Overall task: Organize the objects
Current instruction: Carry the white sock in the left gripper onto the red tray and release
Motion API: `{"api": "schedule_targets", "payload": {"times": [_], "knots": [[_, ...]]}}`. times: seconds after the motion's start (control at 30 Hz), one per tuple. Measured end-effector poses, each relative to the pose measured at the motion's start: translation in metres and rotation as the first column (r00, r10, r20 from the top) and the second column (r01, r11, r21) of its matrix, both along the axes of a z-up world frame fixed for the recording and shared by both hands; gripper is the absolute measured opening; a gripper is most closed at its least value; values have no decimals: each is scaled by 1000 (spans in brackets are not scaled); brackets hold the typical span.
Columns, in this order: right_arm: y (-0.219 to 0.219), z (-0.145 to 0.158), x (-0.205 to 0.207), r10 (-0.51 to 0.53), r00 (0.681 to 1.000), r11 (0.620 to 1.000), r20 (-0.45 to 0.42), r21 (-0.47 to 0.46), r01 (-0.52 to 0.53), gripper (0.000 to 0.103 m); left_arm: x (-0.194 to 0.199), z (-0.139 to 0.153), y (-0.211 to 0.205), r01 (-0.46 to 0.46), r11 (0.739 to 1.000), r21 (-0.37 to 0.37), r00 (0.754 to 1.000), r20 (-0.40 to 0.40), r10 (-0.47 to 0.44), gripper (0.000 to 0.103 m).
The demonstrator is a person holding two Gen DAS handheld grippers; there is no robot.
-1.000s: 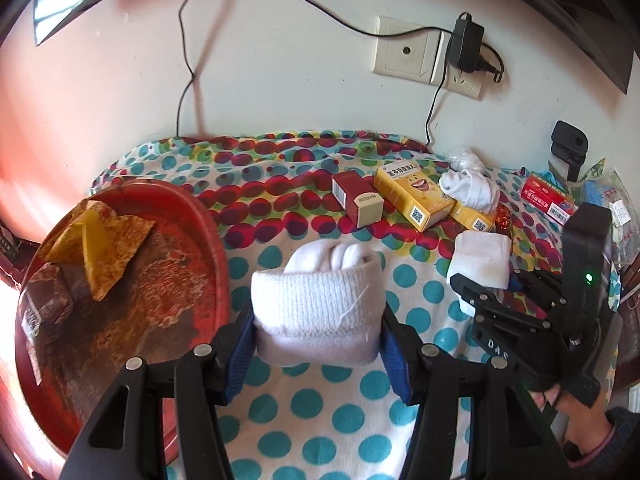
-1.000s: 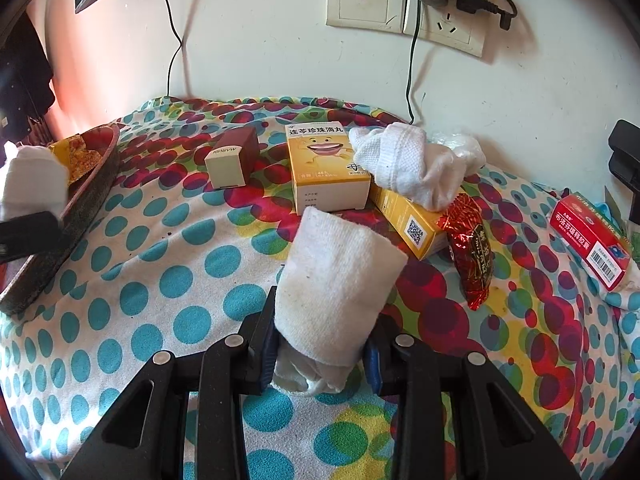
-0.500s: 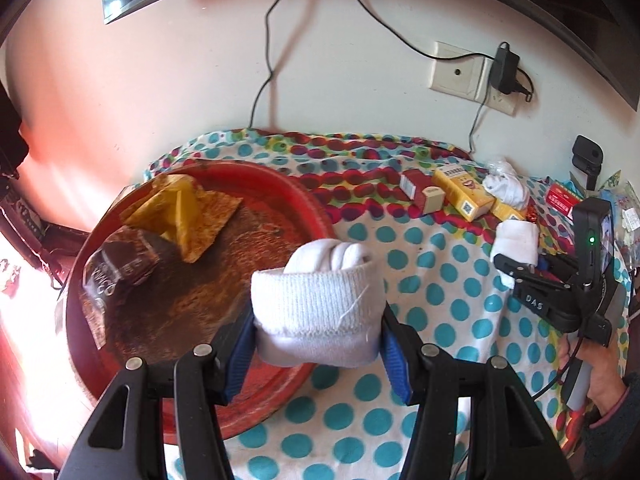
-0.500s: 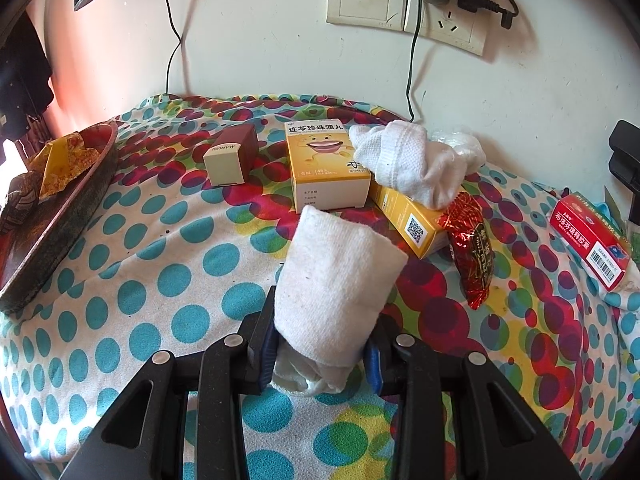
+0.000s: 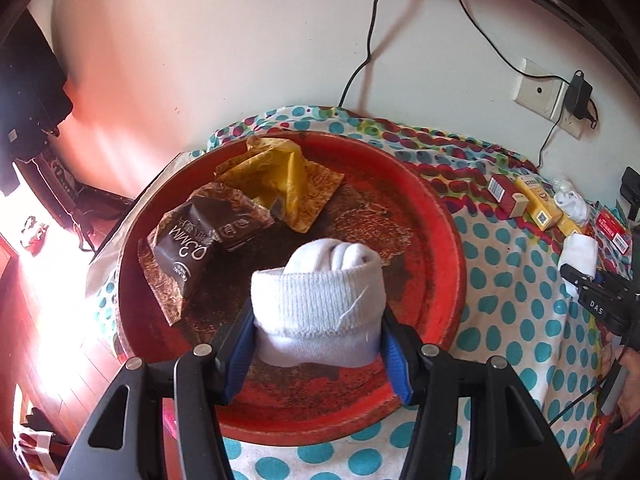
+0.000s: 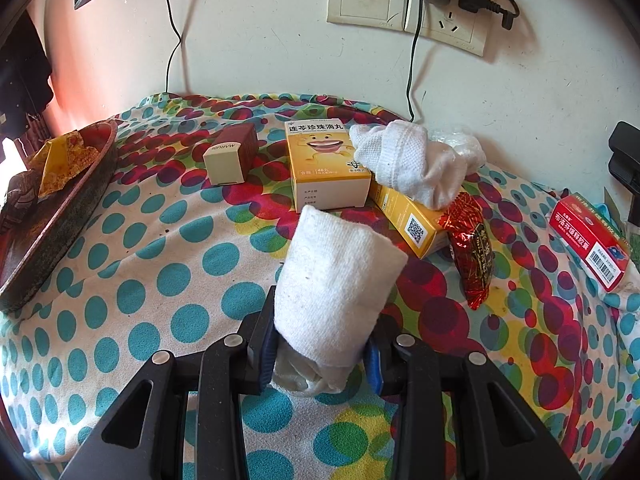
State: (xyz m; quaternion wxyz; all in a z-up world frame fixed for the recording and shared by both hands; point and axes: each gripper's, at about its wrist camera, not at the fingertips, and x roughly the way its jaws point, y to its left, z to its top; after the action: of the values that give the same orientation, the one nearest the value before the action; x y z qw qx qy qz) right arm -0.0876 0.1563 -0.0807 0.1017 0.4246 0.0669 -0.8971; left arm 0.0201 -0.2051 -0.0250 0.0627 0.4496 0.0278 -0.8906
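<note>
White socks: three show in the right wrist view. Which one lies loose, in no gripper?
The crumpled sock draped over the yellow boxes; the right gripper clamps the rolled one.

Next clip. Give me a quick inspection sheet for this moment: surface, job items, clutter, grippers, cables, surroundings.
Surface: polka-dot cloth covering the table.
Job's things: red tray holding a brown wrapper and a yellow wrapper; loose white sock lying on a yellow box; upright yellow box; maroon box; red box; red snack packet.
Clutter: clear plastic behind the loose sock.
Grippers: left gripper shut on a rolled white sock over the tray; right gripper shut on a folded white sock over the cloth.
Cables: black cords run down the wall from the sockets.
Surroundings: white wall.
</note>
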Motion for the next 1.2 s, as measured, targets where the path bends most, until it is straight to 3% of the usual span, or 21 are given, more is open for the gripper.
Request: {"api": "schedule_targets", "payload": {"times": [0.67, 1.2], "knots": [[-1, 0, -1, 2, 1000, 1000, 1, 7, -2, 33, -24, -41, -59, -95, 995, -18, 994, 59, 96, 57], [-1, 0, 0, 5, 1000, 1000, -2, 30, -5, 34, -45, -54, -83, -131, 991, -14, 988, 79, 132, 57]]}}
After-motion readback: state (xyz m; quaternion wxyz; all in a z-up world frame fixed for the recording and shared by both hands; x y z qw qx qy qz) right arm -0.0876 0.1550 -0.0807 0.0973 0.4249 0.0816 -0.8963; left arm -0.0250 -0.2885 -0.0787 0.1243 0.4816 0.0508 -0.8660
